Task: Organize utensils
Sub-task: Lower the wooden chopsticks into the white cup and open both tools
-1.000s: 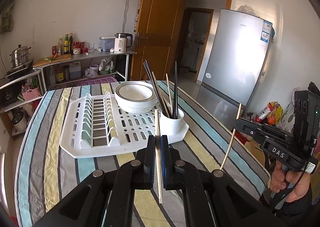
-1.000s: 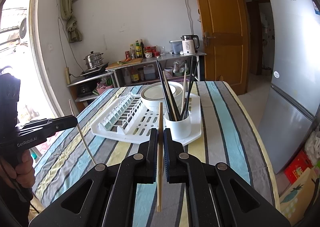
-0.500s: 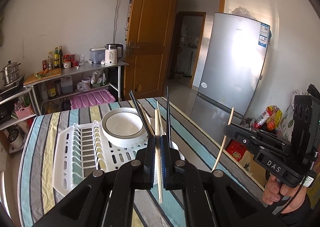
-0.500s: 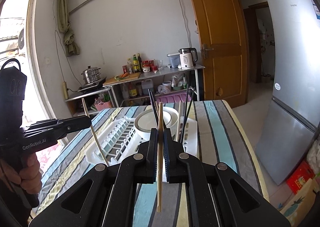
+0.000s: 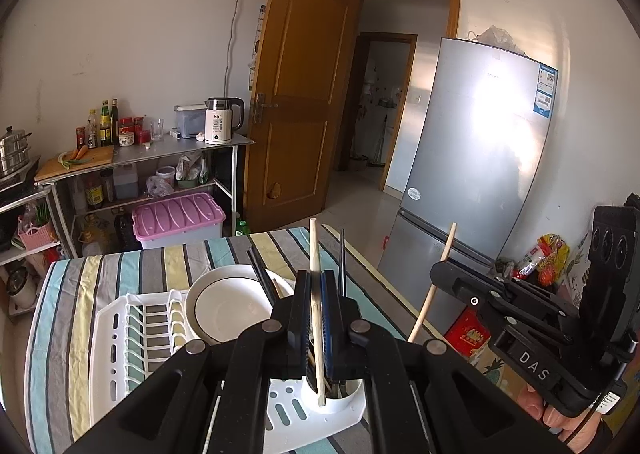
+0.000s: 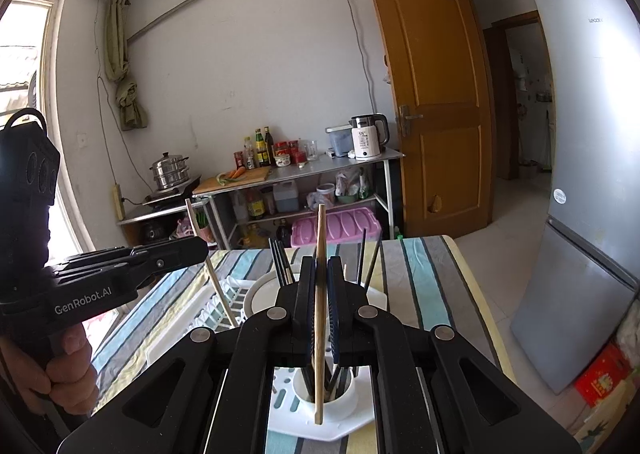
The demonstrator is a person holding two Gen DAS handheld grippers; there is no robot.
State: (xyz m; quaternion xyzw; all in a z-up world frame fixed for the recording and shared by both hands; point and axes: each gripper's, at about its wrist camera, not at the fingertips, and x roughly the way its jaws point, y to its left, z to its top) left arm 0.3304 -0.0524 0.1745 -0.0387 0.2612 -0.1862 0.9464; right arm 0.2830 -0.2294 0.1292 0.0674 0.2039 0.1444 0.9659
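Black left tongs (image 5: 316, 310) clench a pale wooden chopstick (image 5: 315, 278); right tongs (image 6: 321, 306) clench another light wooden chopstick (image 6: 320, 254). Both hang over the round white plastic utensil cup (image 6: 344, 394) near the white drainer tray's (image 5: 352, 414) edge on the striped worktop (image 6: 424, 278).

"DAS" on right gripper (image 5: 436, 278), "GenRobot.AI" on left gripper (image 6: 200, 250), "55" on kettle (image 6: 368, 137)

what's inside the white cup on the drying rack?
White cup on the rack holds several dark chopsticks, standing and leaning. Their lower ends and the cup's bottom are hidden behind the tool bodies, so an exact count isn't possible.
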